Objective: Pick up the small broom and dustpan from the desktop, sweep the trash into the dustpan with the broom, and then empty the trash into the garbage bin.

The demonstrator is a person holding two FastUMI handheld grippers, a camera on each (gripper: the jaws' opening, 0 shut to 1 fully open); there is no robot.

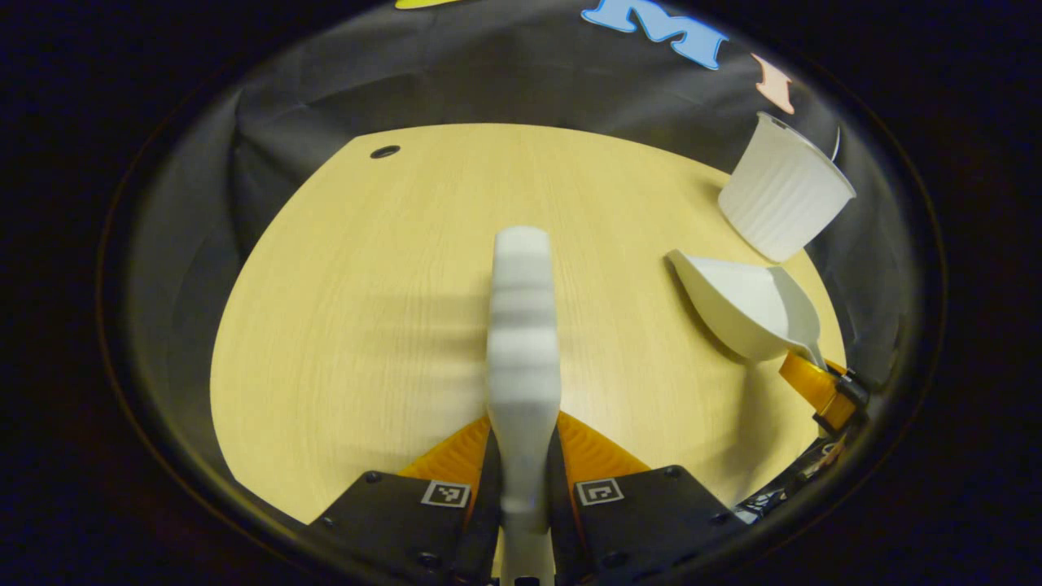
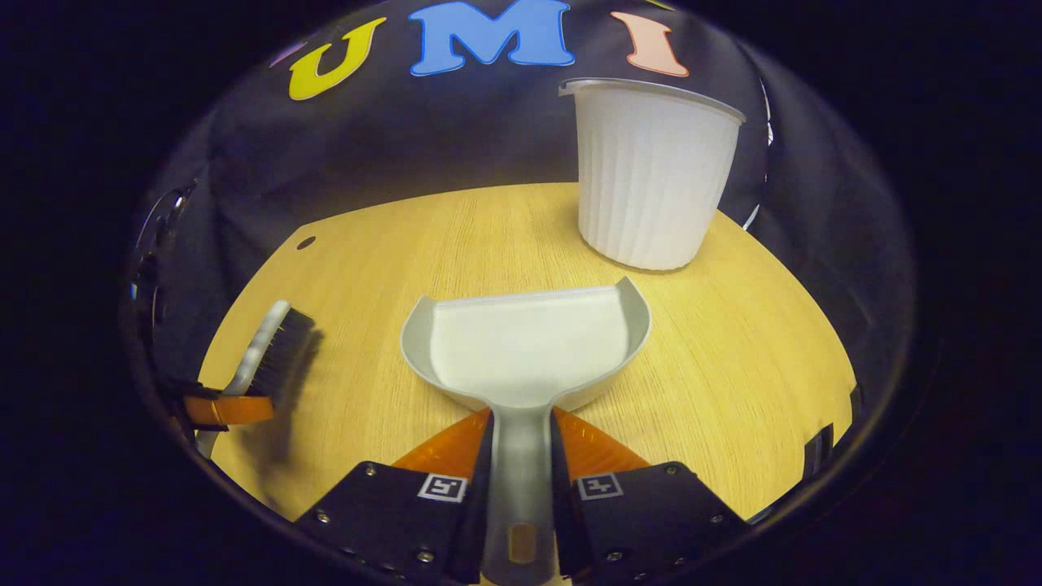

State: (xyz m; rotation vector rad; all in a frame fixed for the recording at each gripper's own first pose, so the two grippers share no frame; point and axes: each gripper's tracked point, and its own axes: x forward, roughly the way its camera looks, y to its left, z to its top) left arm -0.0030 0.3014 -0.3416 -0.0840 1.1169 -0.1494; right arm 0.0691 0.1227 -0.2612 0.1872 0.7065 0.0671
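Note:
In the left gripper view my left gripper (image 1: 522, 456) is shut on the handle of the small white broom (image 1: 522, 325), which points forward above the wooden desktop (image 1: 366, 325). In the right gripper view the broom (image 2: 273, 350) with its dark bristles shows at the far left. My right gripper (image 2: 521, 452) is shut on the grey handle of the white dustpan (image 2: 529, 346), held level over the desk; its pan looks empty. The dustpan (image 1: 745, 305) also shows at right in the left gripper view. The white ribbed garbage bin (image 2: 651, 175) stands just beyond the dustpan.
The bin (image 1: 783, 191) sits near the desk's far right edge in the left gripper view. A small dark hole (image 1: 384, 151) marks the desktop's far left corner. Black cloth walls close in behind the desk.

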